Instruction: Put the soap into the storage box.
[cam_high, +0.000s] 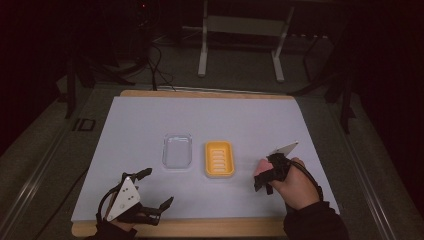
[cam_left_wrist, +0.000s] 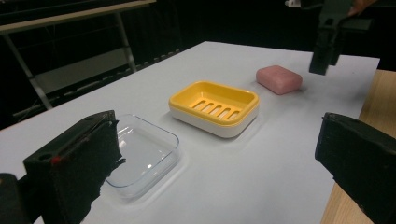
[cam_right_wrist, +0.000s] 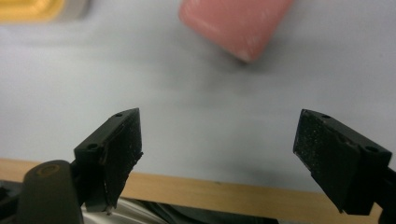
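1. Hovering above a pale sheet (cam_high: 150, 115) laid over a wooden table (cam_high: 200, 227), the right claw (cam_right_wrist: 219, 158) is held with its jaws spread wide and nothing between them

2. A pink bar of soap (cam_right_wrist: 236, 23) is seen in the right gripper view just ahead of those jaws and slightly toward the right-hand one, lying flat on the sheet and untouched; it is judged to be the thing being reached for

3. A yellow soap dish (cam_left_wrist: 214, 107) with a slotted floor and a white base is placed farther off, ahead of and to the left of the right claw; its slots are presumably meant to let a wet bar drain, so it is judged the likely place for the soap

4. A clear plastic tray (cam_left_wrist: 144, 156) is set just beyond the dish on the side away from the right claw, near the dish but apart from it, and it lies empty

5. The left claw (cam_left_wrist: 219, 163) is rested low near the front edge of the sheet, jaws also spread and empty, with the clear tray just ahead of its left jaw; it is probably parked there to keep out of the way

6. In the left gripper view the right claw (cam_left_wrist: 327, 44) is seen pointing downward close beside the soap, which suggests a grasp from above is being lined up
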